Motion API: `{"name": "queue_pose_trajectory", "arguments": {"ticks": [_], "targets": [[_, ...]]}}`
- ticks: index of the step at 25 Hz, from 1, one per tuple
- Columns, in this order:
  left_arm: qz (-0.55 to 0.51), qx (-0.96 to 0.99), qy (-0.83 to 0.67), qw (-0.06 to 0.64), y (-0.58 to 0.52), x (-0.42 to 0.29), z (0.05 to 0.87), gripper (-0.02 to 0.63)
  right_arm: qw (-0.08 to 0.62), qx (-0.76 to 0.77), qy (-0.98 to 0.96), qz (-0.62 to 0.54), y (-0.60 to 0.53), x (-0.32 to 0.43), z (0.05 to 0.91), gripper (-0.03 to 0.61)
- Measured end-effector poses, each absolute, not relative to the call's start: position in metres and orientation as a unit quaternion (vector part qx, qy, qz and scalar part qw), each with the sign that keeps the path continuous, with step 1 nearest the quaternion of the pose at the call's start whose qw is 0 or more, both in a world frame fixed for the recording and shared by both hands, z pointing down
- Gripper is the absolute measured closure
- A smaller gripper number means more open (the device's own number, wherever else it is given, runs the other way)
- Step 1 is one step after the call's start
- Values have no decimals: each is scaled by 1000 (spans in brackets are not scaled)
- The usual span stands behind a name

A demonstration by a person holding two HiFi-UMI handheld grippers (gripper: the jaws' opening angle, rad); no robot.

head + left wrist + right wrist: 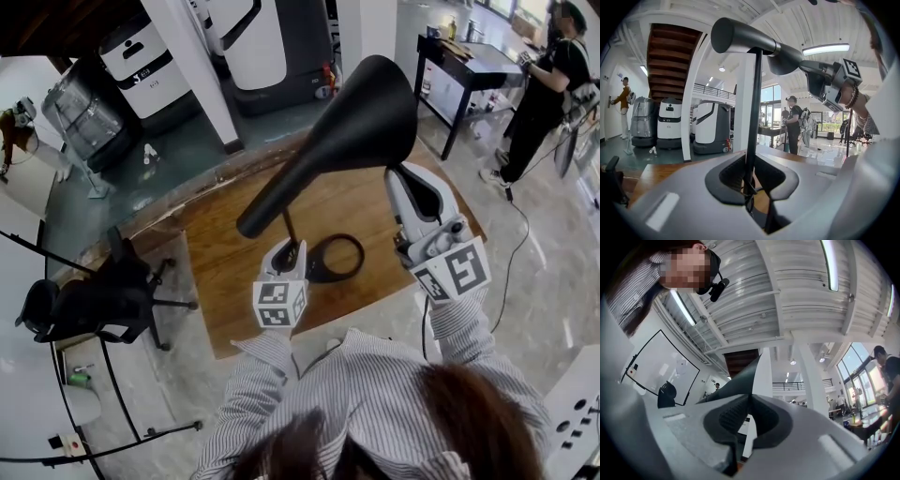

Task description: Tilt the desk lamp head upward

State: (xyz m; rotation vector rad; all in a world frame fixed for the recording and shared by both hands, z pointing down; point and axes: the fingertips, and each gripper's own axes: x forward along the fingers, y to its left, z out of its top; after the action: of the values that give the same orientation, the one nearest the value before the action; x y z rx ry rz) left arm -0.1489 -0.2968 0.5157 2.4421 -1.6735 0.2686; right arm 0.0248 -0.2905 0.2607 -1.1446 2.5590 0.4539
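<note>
Now | lamp stem (754, 103) between left jaws | lamp head (356, 122) between right jaws

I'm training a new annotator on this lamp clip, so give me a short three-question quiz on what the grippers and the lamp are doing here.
1. Multiple choice: what is the left gripper shut on? A. a cable B. the lamp stem C. nothing
2. True or false: the right gripper is clamped on the rim of the lamp head.
3. Short answer: what does the lamp's ring base stand on?
Key: 1 B. 2 True. 3 The wooden table.
</note>
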Motion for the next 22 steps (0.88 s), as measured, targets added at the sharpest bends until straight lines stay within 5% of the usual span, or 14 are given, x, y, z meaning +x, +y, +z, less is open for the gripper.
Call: {"name": "queue_pose_trajectory", "arguments": {"ticks": [22], "targets": [[91,815,-566,84,-297,-146,516,558,130,-414,876,211,-285,22,241,558]]}}
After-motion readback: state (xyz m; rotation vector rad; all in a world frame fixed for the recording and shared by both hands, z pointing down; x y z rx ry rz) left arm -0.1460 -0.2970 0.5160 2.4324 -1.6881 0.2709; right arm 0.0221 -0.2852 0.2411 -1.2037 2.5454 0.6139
